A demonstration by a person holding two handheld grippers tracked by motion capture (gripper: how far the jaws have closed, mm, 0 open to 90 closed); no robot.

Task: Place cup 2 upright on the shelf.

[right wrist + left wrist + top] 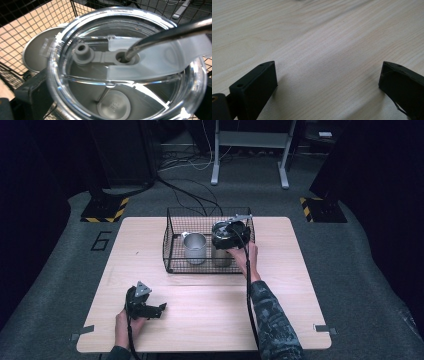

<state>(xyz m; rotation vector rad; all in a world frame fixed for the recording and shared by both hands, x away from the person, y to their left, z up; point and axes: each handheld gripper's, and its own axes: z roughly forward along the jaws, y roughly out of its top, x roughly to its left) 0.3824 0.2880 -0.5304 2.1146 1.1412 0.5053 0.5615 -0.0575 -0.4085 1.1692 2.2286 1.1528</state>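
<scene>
The right gripper (223, 236) is down inside the wire basket (170, 251) at the far middle of the counter (210, 320), its jaws closed around a steel tumbler (221, 257) just under the clear lid (125, 62). In the right gripper view a black jaw presses the left side of the tumbler's rim, and a metal straw (170, 31) leans out through the lid's hole. A second, open cup (195, 247) stands just beside the tumbler, to its left in the basket.

If the tumbler is to come out, I'd lift it straight up, keeping it upright so the straw stays put, and clear the basket's rim before moving sideways; drifting left would knock the other cup.

The right forearm reaches forward over the counter, hand bent down over the basket's front wall. The left gripper (150, 309) rests near the front left, jaws spread wide with nothing between them but bare wood.
</scene>
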